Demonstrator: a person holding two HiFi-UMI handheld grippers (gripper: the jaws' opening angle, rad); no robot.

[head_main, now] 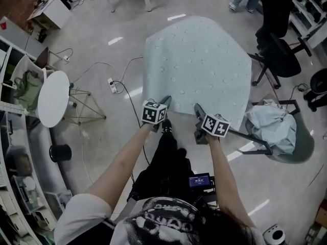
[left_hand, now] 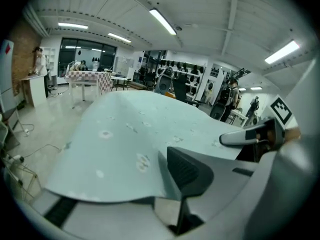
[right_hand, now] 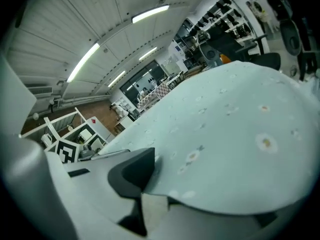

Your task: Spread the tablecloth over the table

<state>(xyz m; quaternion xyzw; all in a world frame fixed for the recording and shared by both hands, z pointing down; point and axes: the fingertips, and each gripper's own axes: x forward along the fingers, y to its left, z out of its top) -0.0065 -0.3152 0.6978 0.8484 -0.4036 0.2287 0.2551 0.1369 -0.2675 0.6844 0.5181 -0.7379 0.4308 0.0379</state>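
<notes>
I have the tablecloth point(head_main: 196, 68) pinched at two spots along its near edge. The left gripper point(head_main: 164, 102) and the right gripper point(head_main: 199, 109) sit side by side and fairly close together, each closed on the hem. I judge this paired grip is there so I can draw the sheet taut towards me and settle it flat, with the rest already fanned out ahead. The head view gives me the whole layout: a broad pale green sheet reaching away from me, an office chair point(head_main: 278, 60) just past its right side, a bundle of pale cloth point(head_main: 273, 126) near my right gripper, and a round white table point(head_main: 53, 98) well apart on the left. The table to be covered doesn't show there, so I take it to be under the sheet, though I cannot tell whether the fabric rests on it. The gripper views add the bite itself: in the left one a dark pad point(left_hand: 187, 170) presses down on the hem with fabric swelling smoothly beyond it, and the right one mirrors that
</notes>
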